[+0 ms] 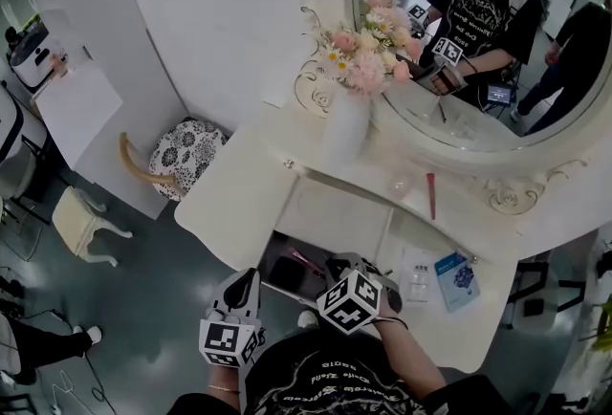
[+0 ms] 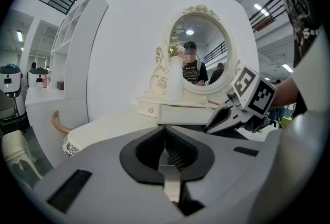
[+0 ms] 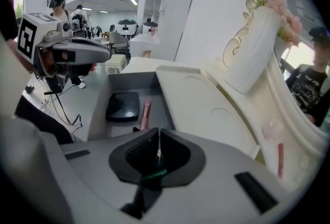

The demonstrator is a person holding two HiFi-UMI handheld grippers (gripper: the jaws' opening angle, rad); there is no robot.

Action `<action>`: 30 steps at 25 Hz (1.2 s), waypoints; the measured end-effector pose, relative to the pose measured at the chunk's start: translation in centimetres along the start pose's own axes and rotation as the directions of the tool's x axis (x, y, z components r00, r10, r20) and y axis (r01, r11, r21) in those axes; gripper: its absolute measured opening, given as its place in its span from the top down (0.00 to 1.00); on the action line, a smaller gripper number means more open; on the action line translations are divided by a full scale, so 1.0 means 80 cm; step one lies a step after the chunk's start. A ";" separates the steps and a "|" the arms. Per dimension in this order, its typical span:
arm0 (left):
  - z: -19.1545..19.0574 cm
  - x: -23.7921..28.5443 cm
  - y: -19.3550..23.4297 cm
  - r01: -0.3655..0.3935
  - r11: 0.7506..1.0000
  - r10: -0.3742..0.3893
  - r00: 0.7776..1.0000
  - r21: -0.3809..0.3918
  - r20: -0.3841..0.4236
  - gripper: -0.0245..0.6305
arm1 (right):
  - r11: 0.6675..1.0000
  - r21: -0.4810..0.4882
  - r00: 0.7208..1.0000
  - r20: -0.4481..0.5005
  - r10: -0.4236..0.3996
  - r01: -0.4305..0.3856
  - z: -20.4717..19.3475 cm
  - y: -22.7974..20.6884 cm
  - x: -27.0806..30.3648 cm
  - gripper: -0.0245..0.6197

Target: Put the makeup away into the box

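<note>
The open drawer (image 1: 275, 249) of the white dressing table (image 1: 249, 198) holds a black compact (image 3: 124, 106) and a pink stick (image 3: 146, 113). My right gripper (image 3: 159, 138) hangs over the drawer's near end, shut on a thin makeup stick (image 3: 158, 155) with a white tip and a green part. In the head view the right gripper (image 1: 337, 264) is above the drawer's right side. My left gripper (image 2: 165, 132) is shut with nothing in it, held to the left of the drawer (image 1: 251, 277). A red pencil (image 1: 430, 195) lies on the table top.
A white vase of flowers (image 1: 347, 121) stands at the back before the oval mirror (image 1: 497, 31). A blue packet (image 1: 457, 279) and a white packet (image 1: 418, 274) lie at the table's right front. A patterned stool (image 1: 186, 150) stands left of the table.
</note>
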State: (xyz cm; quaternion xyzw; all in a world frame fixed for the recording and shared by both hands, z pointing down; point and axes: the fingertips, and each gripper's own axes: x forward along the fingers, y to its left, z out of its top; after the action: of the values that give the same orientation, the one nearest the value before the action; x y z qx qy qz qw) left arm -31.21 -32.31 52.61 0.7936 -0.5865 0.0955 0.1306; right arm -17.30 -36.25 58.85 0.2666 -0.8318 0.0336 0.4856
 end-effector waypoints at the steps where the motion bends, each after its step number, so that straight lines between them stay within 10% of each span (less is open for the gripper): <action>1: 0.000 0.001 0.000 0.004 1.000 -0.004 1.000 -0.002 -0.001 0.93 | 1.000 0.009 1.000 0.003 0.004 -0.004 0.000 -0.001 -0.001 0.92; 8: 0.005 0.012 -0.004 0.024 1.000 -0.024 1.000 -0.003 0.014 0.93 | 0.993 -0.121 0.998 -0.065 -0.013 0.005 -0.008 0.014 0.009 0.92; 13: 0.005 0.010 -0.001 0.022 1.000 -0.022 1.000 -0.001 0.014 0.93 | 0.997 0.053 0.998 -0.006 0.055 -0.055 0.024 0.018 0.010 0.93; 30: 0.003 0.003 0.010 -0.005 1.000 0.005 1.000 -0.001 0.007 0.93 | 0.999 0.052 0.997 -0.078 0.020 -0.016 0.005 0.020 0.042 0.92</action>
State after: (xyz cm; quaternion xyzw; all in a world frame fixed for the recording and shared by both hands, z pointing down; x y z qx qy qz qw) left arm -31.89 -32.80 52.52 0.7925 -0.5889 0.0926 0.1287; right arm -19.63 -36.38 61.74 0.2699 -0.8134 0.0697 0.5106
